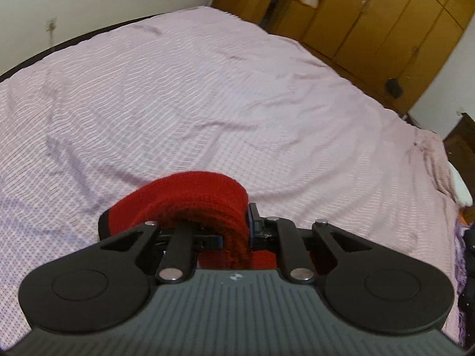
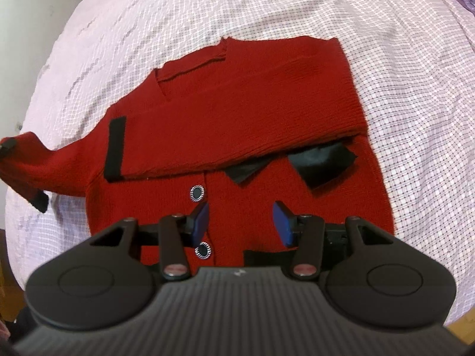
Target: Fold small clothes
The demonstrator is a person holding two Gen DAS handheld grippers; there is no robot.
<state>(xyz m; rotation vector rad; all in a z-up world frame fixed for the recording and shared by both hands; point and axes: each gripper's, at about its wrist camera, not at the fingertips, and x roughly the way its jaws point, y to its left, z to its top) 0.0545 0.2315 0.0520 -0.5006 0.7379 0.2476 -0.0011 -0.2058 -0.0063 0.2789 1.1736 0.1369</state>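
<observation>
Partly folded red cardigan [image 2: 237, 112], black-trimmed.

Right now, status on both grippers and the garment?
Left gripper shut on red sleeve. Right gripper open, hovering over the red cardigan on the bedspread. One sleeve folded across. Nothing in the way.

The bed [image 1: 207, 89] is covered with a wrinkled pale pink checked sheet [image 2: 415, 118]. A red knitted cardigan [image 2: 237, 112] with black trim lies on it, partly folded, buttons facing up.
</observation>
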